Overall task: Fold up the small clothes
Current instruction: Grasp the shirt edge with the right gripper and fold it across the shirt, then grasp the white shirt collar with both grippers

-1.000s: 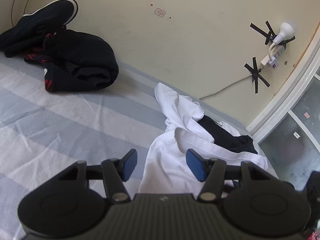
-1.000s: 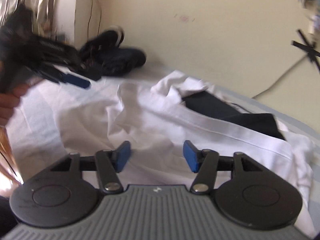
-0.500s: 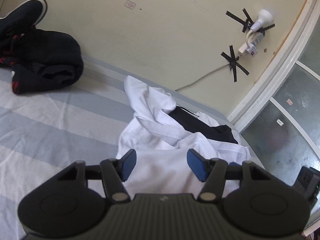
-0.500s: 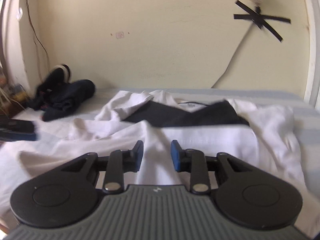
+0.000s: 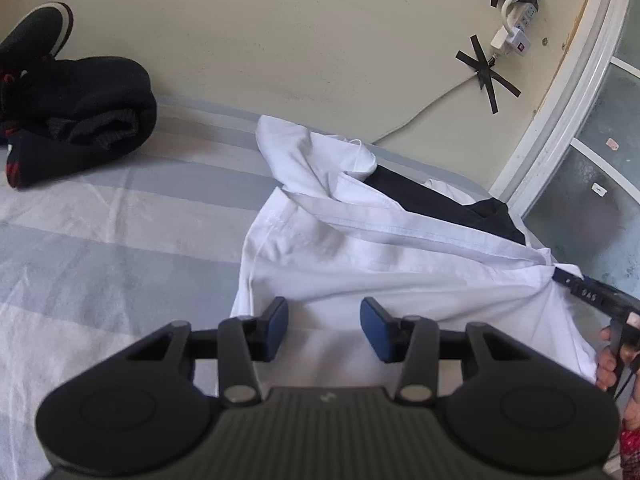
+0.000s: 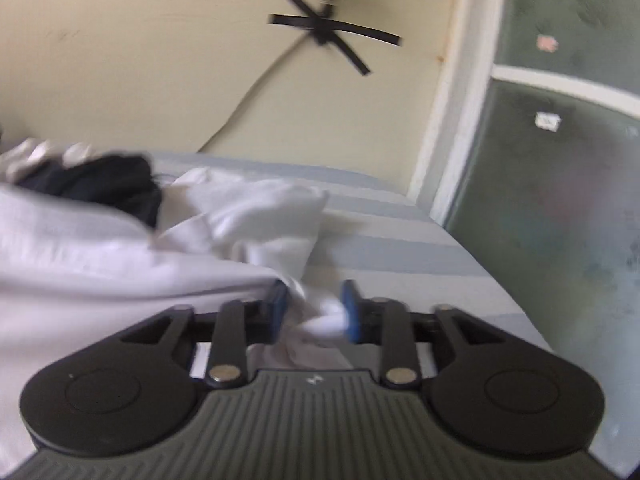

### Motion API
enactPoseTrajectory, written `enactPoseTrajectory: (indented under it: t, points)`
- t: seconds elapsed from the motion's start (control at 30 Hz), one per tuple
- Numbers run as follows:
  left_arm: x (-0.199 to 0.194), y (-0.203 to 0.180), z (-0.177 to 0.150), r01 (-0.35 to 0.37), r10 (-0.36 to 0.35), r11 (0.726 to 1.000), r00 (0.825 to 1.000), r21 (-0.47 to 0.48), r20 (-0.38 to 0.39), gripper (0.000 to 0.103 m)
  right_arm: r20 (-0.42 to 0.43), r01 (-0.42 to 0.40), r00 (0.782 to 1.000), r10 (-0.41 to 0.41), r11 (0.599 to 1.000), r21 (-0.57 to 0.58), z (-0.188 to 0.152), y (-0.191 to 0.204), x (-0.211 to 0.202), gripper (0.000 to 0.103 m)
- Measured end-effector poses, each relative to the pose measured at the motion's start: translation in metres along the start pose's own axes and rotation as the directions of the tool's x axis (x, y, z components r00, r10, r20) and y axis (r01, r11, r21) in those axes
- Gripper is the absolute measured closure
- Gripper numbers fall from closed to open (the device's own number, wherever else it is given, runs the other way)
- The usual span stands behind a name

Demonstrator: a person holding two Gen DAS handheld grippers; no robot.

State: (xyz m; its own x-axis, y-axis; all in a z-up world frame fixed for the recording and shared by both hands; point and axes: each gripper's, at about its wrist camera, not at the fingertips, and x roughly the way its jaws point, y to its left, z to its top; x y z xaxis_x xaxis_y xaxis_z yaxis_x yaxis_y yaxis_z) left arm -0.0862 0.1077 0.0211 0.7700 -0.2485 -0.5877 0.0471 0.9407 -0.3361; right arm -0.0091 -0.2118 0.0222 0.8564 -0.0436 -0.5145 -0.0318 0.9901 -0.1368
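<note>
A white garment (image 5: pixel 360 248) lies crumpled on the striped bed sheet (image 5: pixel 100 248), with a black garment (image 5: pixel 432 200) lying in its folds. My left gripper (image 5: pixel 324 326) hovers over the white garment's near left part. Its jaws are closing, the cloth lies under the gap and the pads do not press it. At the right edge my right gripper (image 5: pixel 568 276) holds the garment's corner, and the cloth runs taut to it. In the right wrist view a bunch of the white garment (image 6: pixel 100 256) sits between the pads of my right gripper (image 6: pixel 314 312), whose jaws are opening.
A pile of dark clothes (image 5: pixel 80 112) and a black shoe (image 5: pixel 36 36) lie at the far left by the wall. A power strip (image 5: pixel 516 28) with a taped cable hangs on the wall. A white window frame (image 5: pixel 560 108) bounds the bed's right side. A person's hand (image 5: pixel 608 360) grips the right handle.
My right gripper swung right to the garment's right corner, where cloth now sits bunched between its pads. My left gripper shifted along the near edge and its jaws narrowed.
</note>
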Motion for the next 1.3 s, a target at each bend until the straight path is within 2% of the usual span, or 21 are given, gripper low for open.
enactPoseTrajectory:
  t: [0.1,0.23,0.33,0.37,0.43,0.47,0.53,0.67,0.77,0.83,0.93,1.1,1.17,1.3]
  points:
    - [-0.002,-0.004,-0.003,-0.015,0.014,0.999,1.0,0.033,0.017,0.061,0.04,-0.076,0.996,0.074,0.995,0.066,0.005,-0.002,-0.016,0.066]
    - [0.0,-0.014,-0.004,-0.055,0.052,0.994,0.998,0.09,0.034,0.059,0.068,-0.161,0.985,0.16,0.987,0.008,-0.008,0.011,-0.046,0.066]
    - [0.0,-0.013,-0.002,-0.068,0.065,0.994,0.997,0.08,0.047,0.061,0.047,-0.265,0.963,0.264,0.964,0.022,-0.019,0.014,-0.058,0.066]
    - [0.0,-0.01,0.0,-0.089,0.085,0.994,0.995,0.065,0.056,0.067,0.03,-0.303,0.953,0.302,0.953,0.032,-0.022,0.017,-0.061,0.066]
    - [0.003,-0.007,0.004,-0.187,0.183,0.982,0.98,0.038,0.074,0.071,-0.018,-0.354,0.935,0.355,0.934,0.041,-0.025,0.027,-0.061,0.066]
    - [0.005,-0.002,0.006,-0.202,0.201,0.979,0.977,0.009,0.071,0.072,-0.038,-0.376,0.925,0.377,0.926,0.044,-0.027,0.033,-0.06,0.066]
    - [0.002,0.008,0.009,-0.179,0.182,0.983,0.98,-0.042,0.077,0.071,-0.045,-0.411,0.91,0.412,0.911,0.038,-0.027,0.043,-0.062,0.066]
    - [-0.013,0.023,0.006,-0.113,0.129,0.985,0.984,-0.128,0.124,0.056,-0.024,-0.448,0.893,0.449,0.893,0.023,-0.019,0.059,-0.068,0.066]
    - [-0.024,0.03,0.002,-0.067,0.094,0.984,0.983,-0.163,0.16,0.054,-0.001,-0.469,0.883,0.47,0.883,0.026,-0.012,0.062,-0.07,0.065]
    - [-0.029,0.032,0.0,-0.044,0.074,0.985,0.982,-0.167,0.173,0.054,0.009,-0.461,0.887,0.461,0.887,0.021,-0.008,0.064,-0.069,0.065]
    - [-0.032,0.029,-0.001,-0.022,0.051,0.989,0.98,-0.147,0.195,0.053,0.047,-0.398,0.917,0.397,0.917,0.022,0.002,0.054,-0.066,0.065]
    - [-0.032,0.015,-0.002,-0.008,0.021,0.998,0.978,-0.063,0.208,0.051,0.076,-0.244,0.969,0.235,0.958,0.151,0.02,0.007,-0.055,0.065]
    - [-0.031,0.007,-0.002,-0.011,0.014,1.0,0.979,-0.018,0.204,0.05,0.066,-0.216,0.976,0.207,0.958,0.189,0.023,-0.009,-0.048,0.064]
    - [-0.028,-0.005,-0.002,-0.026,0.017,0.999,0.981,0.045,0.191,0.05,0.046,-0.224,0.975,0.219,0.955,0.192,0.028,-0.015,-0.028,0.065]
